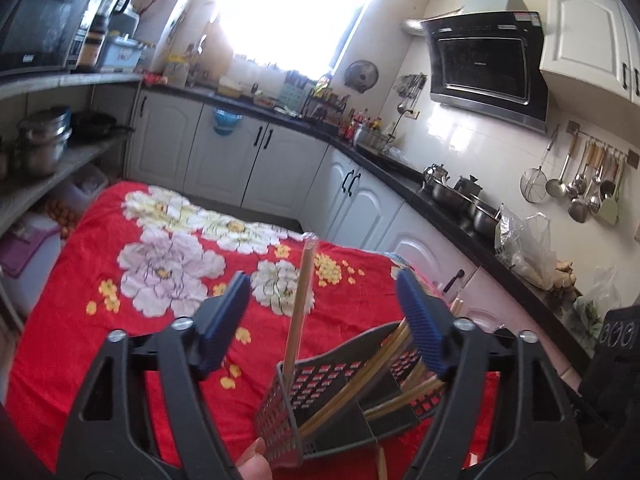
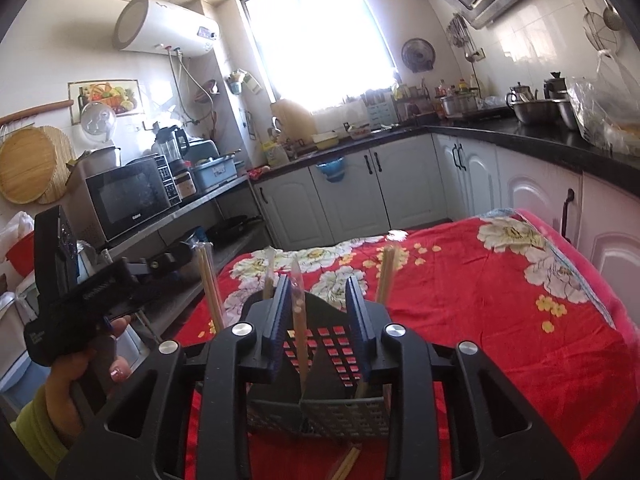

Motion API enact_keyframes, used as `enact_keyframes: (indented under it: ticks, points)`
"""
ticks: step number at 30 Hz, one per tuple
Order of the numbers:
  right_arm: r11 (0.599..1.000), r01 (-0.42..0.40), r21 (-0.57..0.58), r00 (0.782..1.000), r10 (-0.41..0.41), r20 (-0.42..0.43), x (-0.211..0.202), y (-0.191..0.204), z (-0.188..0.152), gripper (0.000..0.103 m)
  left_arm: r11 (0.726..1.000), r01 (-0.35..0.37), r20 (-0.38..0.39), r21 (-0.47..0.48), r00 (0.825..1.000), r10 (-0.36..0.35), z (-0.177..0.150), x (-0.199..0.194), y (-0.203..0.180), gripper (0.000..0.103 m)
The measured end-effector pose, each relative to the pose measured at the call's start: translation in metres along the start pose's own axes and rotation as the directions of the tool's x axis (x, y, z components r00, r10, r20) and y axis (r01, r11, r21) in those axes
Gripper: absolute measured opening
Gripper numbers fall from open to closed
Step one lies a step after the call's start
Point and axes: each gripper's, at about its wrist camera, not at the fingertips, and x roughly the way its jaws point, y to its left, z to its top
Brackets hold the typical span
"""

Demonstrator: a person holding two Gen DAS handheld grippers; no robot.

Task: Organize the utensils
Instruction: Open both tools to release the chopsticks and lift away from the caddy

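Two pairs of tongs hover over a dark perforated utensil holder [image 1: 320,392] standing on the red floral cloth [image 1: 120,240] of the worktop, close to its near edge. The left tongs [image 1: 324,320] gape wide around one upright wrapped chopstick [image 1: 298,312] without touching it; that stick stands free in the holder's left compartment. The right tongs [image 2: 318,328] are partly parted, and a second wrapped chopstick [image 2: 298,332] rises between their pads with a visible gap on the right side, so I judge nothing is gripped. More chopsticks [image 1: 404,364] lean in the holder's other compartments, and a loose pair [image 2: 348,464] lies on the cloth just in front of it.

The risks from here look plain. The holder is light and tall, so a pad catching its rim or a leaning stick during withdrawal could tip it toward the near edge and spill everything. The upright sticks have little support; a brush from either pad could knock them askew or out. The loose pair sits low and partly hidden under the tongs, easy to miss or push off the cloth.
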Motion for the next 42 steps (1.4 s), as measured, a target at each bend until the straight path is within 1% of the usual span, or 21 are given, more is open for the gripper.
enact_keyframes:
  ticks: [1, 4, 6, 8, 11, 14, 21, 25, 28, 32, 42]
  points:
    - [1.0, 0.002, 0.0, 1.0, -0.002, -0.006, 0.0, 0.0, -0.001, 0.03, 1.0, 0.001, -0.01, -0.008, 1.0, -0.001, 0.0, 0.0, 0.002, 0.083]
    - [1.0, 0.006, 0.007, 1.0, -0.006, -0.022, -0.001, 0.0, -0.004, 0.034, 1.0, -0.001, -0.053, -0.019, 0.999, 0.0, -0.005, -0.003, 0.005, 0.093]
    - [1.0, 0.006, 0.01, 1.0, -0.006, -0.03, -0.001, 0.0, -0.006, 0.039, 1.0, -0.013, -0.073, -0.016, 0.997, 0.012, -0.01, -0.005, 0.006, 0.093]
    - [1.0, 0.004, 0.007, 0.999, -0.004, -0.037, -0.003, 0.001, -0.008, 0.041, 0.999, -0.029, -0.091, -0.02, 0.995, 0.027, -0.014, -0.006, 0.008, 0.093]
    - [1.0, 0.003, 0.002, 0.999, -0.003, -0.047, -0.005, 0.002, -0.01, 0.049, 0.998, -0.049, -0.102, -0.025, 0.994, 0.046, -0.02, -0.01, 0.01, 0.093]
    - [1.0, 0.003, -0.001, 0.999, -0.003, -0.053, -0.008, 0.003, -0.013, 0.051, 0.997, -0.074, -0.112, -0.016, 0.991, 0.072, -0.026, -0.015, 0.01, 0.093]
    - [1.0, 0.004, 0.0, 0.997, -0.004, -0.072, -0.014, 0.005, -0.02, 0.056, 0.995, -0.096, -0.122, 0.001, 0.988, 0.095, -0.036, -0.025, 0.006, 0.093]
    - [1.0, 0.007, -0.005, 0.996, -0.007, -0.09, -0.017, 0.005, -0.026, 0.059, 0.994, -0.107, -0.126, -0.004, 0.986, 0.105, -0.042, -0.033, 0.006, 0.093]
    - [1.0, 0.005, -0.008, 0.995, -0.005, -0.104, -0.02, 0.005, -0.03, 0.061, 0.991, -0.131, -0.139, -0.002, 0.982, 0.13, -0.046, -0.037, 0.006, 0.093]
    - [1.0, 0.009, -0.007, 0.993, -0.01, -0.119, -0.025, 0.004, -0.037, 0.065, 0.991, -0.131, -0.13, -0.005, 0.983, 0.129, -0.053, -0.045, 0.008, 0.093]
    - [1.0, 0.023, -0.016, 0.985, -0.025, -0.17, -0.037, 0.001, -0.054, 0.068, 0.988, -0.152, -0.144, 0.018, 0.978, 0.153, -0.072, -0.059, 0.006, 0.093]
